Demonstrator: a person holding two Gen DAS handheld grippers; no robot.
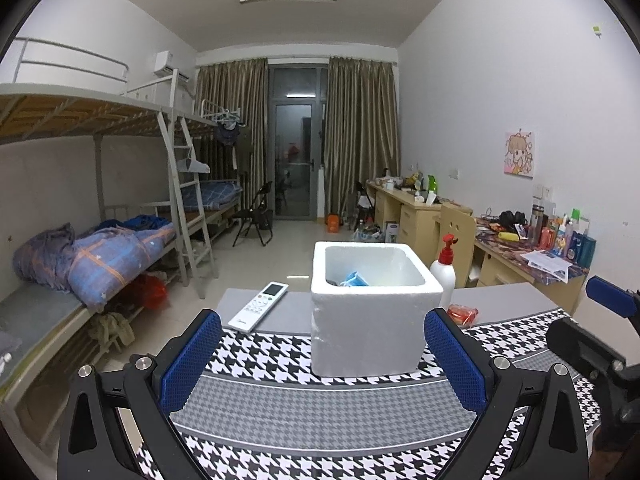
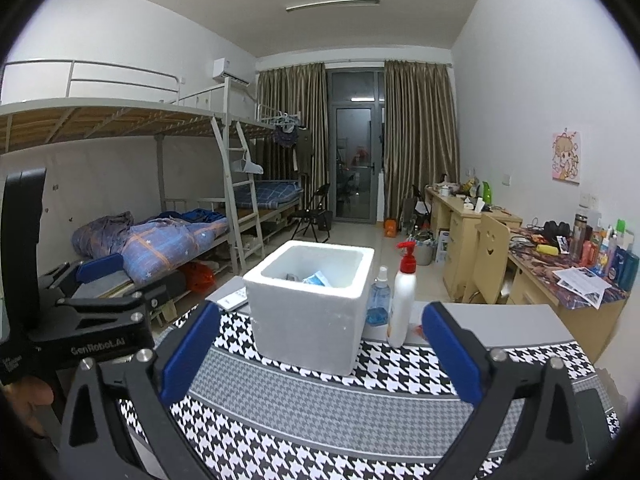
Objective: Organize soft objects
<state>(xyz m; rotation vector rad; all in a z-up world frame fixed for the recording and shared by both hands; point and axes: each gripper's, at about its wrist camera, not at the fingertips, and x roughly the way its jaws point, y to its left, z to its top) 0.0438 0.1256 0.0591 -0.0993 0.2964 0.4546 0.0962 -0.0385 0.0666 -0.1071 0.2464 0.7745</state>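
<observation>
One white foam box (image 1: 368, 312) holds crumpled blue soft items (image 1: 355, 280).

White foam box (image 1: 372, 320), black-white houndstooth cloth (image 1: 320, 412) lower frame, red-capped white bottle (image 2: 402, 304), blue gripper pads (image 1: 192, 360), blue plaid bedding (image 1: 116, 260) left.

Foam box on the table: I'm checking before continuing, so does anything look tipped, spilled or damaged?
Nothing stands out. The foam box sits upright on the houndstooth cloth, blue items inside, and both bottles beside it stand upright.
</observation>
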